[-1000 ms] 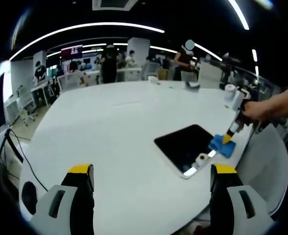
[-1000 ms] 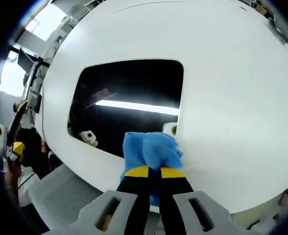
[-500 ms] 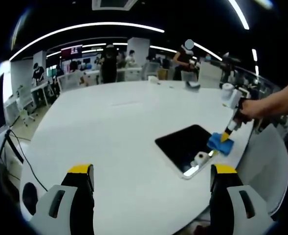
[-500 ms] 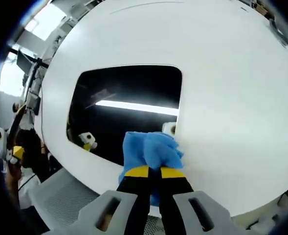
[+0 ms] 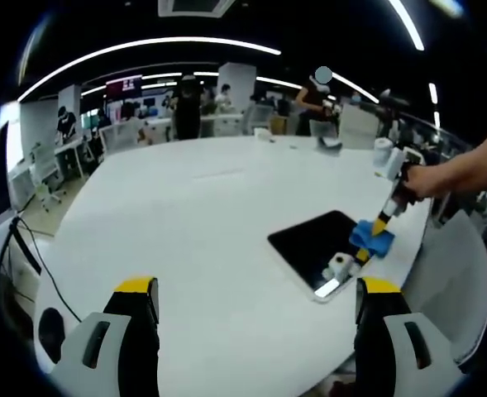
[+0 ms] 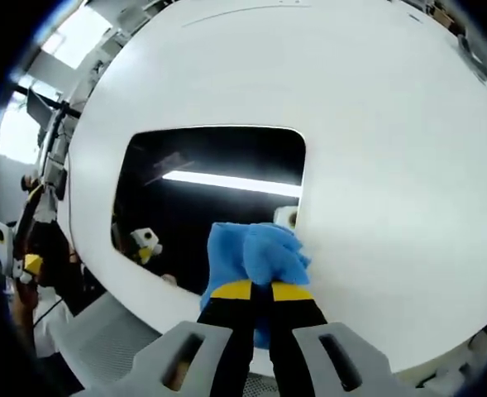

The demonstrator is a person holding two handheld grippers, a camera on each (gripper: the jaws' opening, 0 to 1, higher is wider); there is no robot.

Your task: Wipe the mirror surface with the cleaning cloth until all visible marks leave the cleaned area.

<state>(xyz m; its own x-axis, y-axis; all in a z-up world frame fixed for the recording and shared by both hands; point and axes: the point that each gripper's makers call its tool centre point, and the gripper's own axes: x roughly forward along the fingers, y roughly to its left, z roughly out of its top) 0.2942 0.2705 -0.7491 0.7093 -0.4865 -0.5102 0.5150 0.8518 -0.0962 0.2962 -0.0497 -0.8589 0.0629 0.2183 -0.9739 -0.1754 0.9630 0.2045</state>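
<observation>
Right gripper has its jaws clenched on the blue cleaning cloth, pressing it down at the near edge of the mirror, which lies flat on the white worktop, a ceiling light strip reflected across it. From the left gripper view, the cloth sits on the mirror near the worktop's far right edge, a person's hand holding that tool. Left gripper hovers well apart, jaws spread wide, holding nothing.
</observation>
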